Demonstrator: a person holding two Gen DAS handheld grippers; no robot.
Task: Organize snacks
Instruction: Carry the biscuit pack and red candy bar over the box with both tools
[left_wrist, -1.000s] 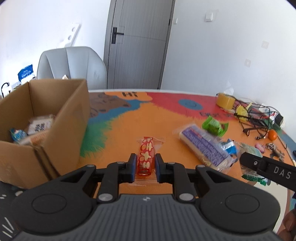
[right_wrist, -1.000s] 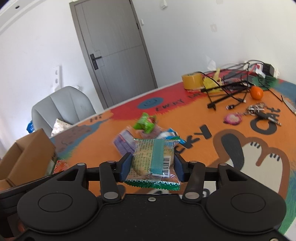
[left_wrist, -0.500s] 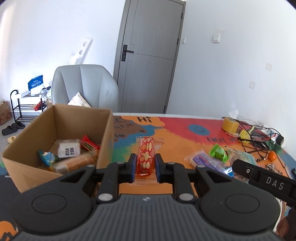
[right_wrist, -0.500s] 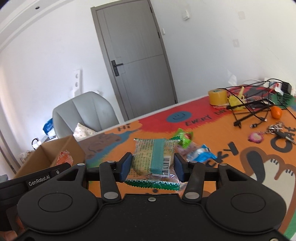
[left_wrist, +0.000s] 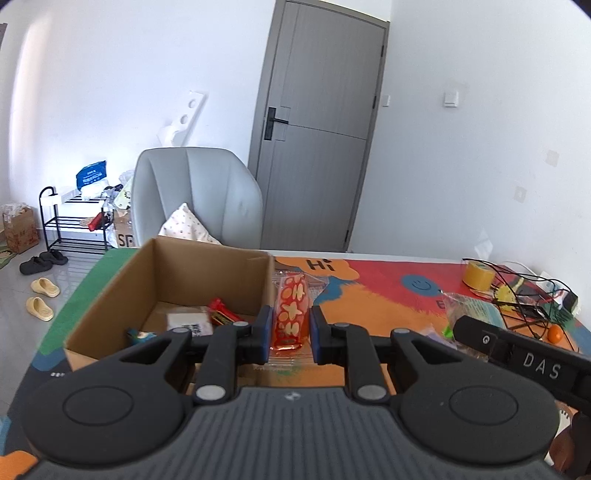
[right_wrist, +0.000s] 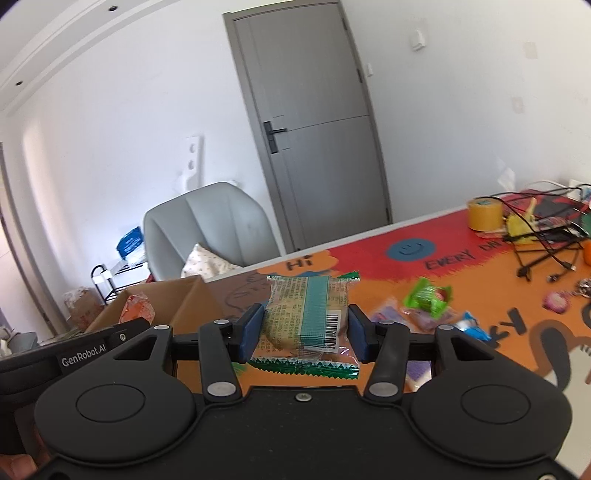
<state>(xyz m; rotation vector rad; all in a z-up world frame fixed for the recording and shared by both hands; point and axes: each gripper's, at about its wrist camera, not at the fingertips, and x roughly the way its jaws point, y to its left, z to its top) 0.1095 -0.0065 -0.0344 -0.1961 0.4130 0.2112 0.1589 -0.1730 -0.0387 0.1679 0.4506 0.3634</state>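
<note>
Left claw: gripping the long red snack packet with yellow flower shapes, which is hanging just beside the near right corner of the open brown cardboard box.
Right claw: clamping the clear-wrapped pastry packet with green zigzag edges, carrying it above the colourful printed table, well right of the box.
Risk: letting go now is likely dropping the red packet on the box wall or outside it; the thin wrapper may be slipping.
Box contents: a white labelled packet, a red wrapper, a blue-green item.
Loose snacks: a bright green packet is lying on the table.
</note>
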